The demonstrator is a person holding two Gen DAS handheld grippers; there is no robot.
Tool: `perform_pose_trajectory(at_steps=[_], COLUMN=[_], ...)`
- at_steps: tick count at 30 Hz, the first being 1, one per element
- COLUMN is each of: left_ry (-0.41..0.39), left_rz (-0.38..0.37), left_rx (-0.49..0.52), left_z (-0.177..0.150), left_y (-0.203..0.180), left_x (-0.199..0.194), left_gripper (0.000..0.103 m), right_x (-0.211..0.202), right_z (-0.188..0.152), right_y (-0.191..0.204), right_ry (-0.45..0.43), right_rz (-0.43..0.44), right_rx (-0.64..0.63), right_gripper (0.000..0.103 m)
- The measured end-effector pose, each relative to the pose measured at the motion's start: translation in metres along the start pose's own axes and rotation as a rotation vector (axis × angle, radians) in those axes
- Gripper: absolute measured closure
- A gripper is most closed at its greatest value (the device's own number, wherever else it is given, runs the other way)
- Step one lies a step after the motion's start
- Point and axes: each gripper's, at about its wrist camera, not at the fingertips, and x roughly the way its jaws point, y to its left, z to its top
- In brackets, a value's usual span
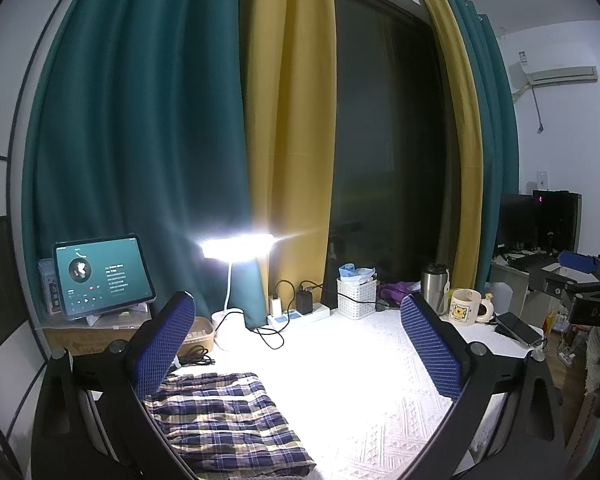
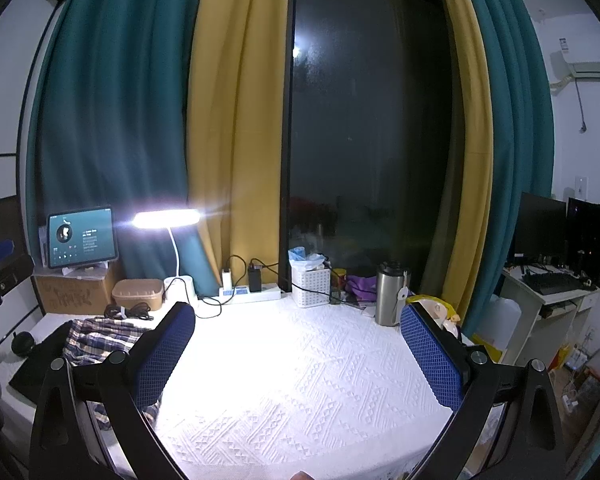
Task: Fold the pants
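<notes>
Left claw (image 1: 296, 344) wide, empty | right claw (image 2: 298, 352) wide, empty | pants (image 1: 224, 420) folded | right claw body reads "DAS"

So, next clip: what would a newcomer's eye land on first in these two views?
The lit desk lamp glares at the back of the white textured tablecloth, washing out its centre. The folded plaid pants lie at the near left, right by the open left gripper; the right gripper is open too, over bare cloth. Behind, teal and yellow curtains frame a dark window, and a glowing tablet stands far left.
</notes>
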Motion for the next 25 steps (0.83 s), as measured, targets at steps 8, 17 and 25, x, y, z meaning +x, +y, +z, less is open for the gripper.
perform_pose_trajectory(at_steps=[8,17,25], left_ry=[-0.001,0.003,0.010], left_rz=[-0.002,0.001,-0.004], left_rx=[-0.002,0.002,0.014], left_z=[-0.0010,-0.0010,-0.0015], left_y=[0.0002,-0.0023,-0.0048], left_x=[-0.0002,-0.0017,-0.0016], left_gripper=[0.001,0.001,0.001], right_x=[0.0002,0.0000,0.0026], right_z=[-0.0001,-0.0004,-0.0040], right_y=[-0.0003,-0.0004,-0.0027], right_ry=[0.000,0.001,0.004], right_rz=[0.001,0.000,0.005], right_rx=[0.003,0.003,0.004], right_gripper=[0.000,0.000,0.000])
